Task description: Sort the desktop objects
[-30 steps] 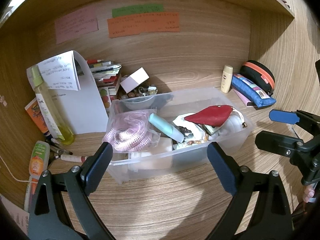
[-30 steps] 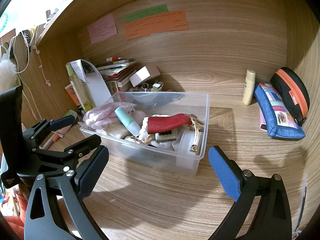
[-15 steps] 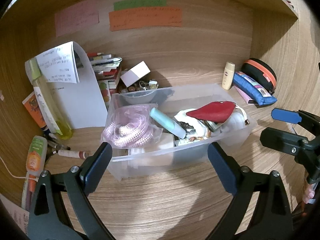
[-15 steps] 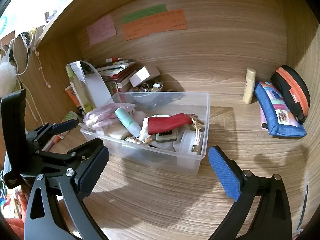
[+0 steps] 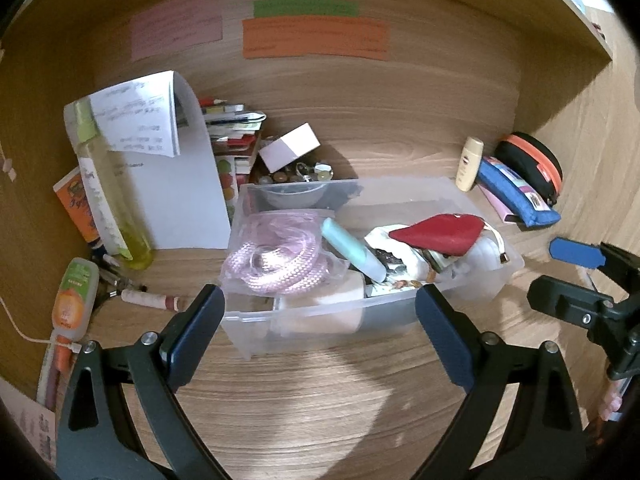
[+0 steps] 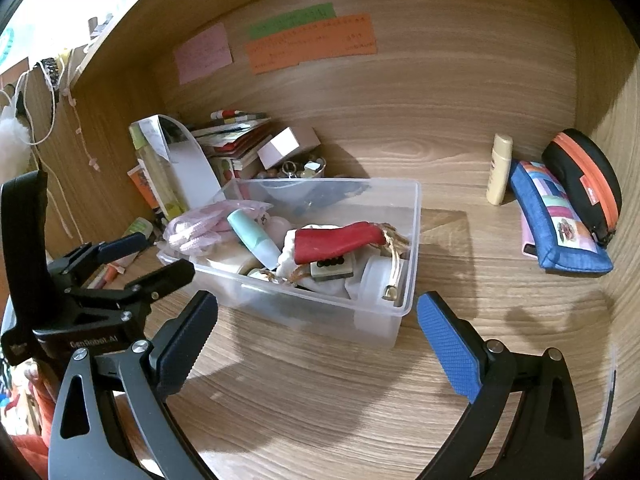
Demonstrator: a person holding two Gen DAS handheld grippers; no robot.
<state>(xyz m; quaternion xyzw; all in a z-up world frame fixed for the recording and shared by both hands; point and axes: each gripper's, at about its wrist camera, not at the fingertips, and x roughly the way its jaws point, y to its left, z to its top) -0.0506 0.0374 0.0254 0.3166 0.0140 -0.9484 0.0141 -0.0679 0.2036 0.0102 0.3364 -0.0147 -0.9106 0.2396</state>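
Both the left claw and the right claw hang with fingers spread apart and nothing between them, low in their frames over the bare wooden surface. The clear plastic bin sits mid-frame, already crowded with a red pouch, a pink rope and a mint tube. Sorting looks partly done: a yellow spray bottle, tubes and pens at the left edge, and a blue pencil case at right remain outside.

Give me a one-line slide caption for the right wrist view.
Open right gripper faces a clear bin of clutter on the desk; open left gripper alongside.
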